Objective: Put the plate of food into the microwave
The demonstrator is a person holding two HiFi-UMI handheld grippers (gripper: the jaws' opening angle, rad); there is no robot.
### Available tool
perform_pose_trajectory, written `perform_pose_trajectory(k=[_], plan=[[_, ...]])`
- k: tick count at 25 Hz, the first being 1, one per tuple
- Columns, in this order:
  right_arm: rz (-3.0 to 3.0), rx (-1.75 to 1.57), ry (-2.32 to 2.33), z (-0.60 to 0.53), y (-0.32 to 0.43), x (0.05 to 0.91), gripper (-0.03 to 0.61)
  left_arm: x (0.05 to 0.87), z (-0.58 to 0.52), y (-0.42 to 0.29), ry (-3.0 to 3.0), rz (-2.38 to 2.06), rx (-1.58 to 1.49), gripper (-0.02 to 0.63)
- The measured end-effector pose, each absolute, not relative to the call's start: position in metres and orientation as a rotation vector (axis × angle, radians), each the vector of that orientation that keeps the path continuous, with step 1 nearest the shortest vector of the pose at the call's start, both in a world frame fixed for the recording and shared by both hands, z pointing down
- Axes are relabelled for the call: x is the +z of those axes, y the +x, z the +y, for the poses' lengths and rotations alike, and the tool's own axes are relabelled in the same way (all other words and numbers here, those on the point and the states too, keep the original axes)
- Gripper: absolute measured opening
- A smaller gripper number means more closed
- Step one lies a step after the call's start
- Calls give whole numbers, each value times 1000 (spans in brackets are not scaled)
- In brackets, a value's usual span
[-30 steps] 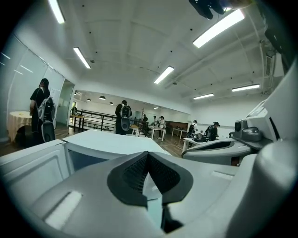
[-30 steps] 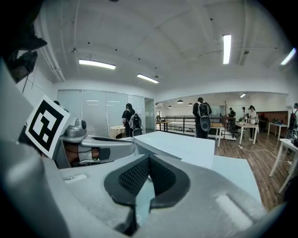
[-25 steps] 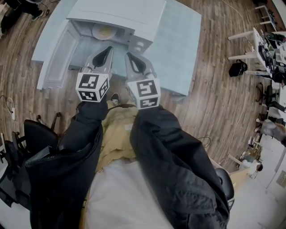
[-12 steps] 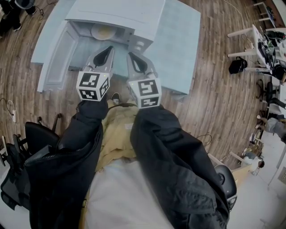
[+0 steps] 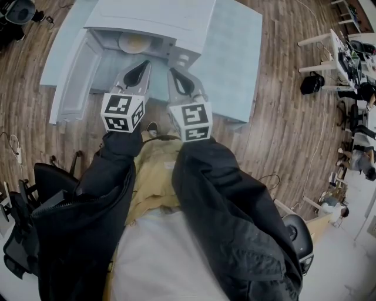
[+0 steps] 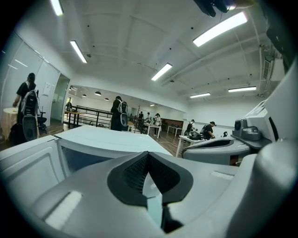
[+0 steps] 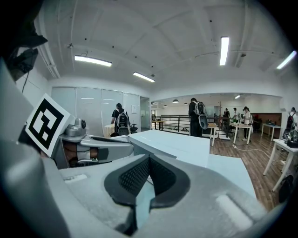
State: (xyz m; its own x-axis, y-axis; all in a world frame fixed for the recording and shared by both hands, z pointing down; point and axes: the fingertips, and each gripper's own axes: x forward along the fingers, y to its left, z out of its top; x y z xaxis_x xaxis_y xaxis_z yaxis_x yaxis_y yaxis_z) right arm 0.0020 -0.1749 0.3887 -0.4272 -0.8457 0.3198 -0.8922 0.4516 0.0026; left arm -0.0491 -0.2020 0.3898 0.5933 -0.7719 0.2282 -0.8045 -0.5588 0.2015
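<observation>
The pale microwave [image 5: 158,17] stands on the light blue table [image 5: 235,64] with its door [image 5: 73,76] swung open to the left. Inside the cavity sits the plate of food [image 5: 136,42], partly hidden by the top edge. My left gripper [image 5: 144,63] is shut and empty, held just in front of the opening. The right gripper [image 5: 170,72], shut and holding nothing, hovers beside it near the microwave's front right corner. In the left gripper view the closed jaws [image 6: 148,155] point over the microwave [image 6: 102,139]. The right gripper view shows closed jaws [image 7: 149,158] and the microwave top [image 7: 172,142].
A black office chair [image 5: 50,176] stands at my left and another [image 5: 296,235] at the lower right. White tables with clutter [image 5: 329,53] line the right side of the wooden floor. People stand and sit far off across the room [image 7: 198,116].
Both grippers stay shut in the same place before the microwave; only the head view has shifted slightly.
</observation>
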Motion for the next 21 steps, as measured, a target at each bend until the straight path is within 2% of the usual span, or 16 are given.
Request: perform_pose_trajectory(k=[21], plan=[[-2395,278,1471,-175,7,401,-5,400,-206,-45,2503,-1254,160,-5]])
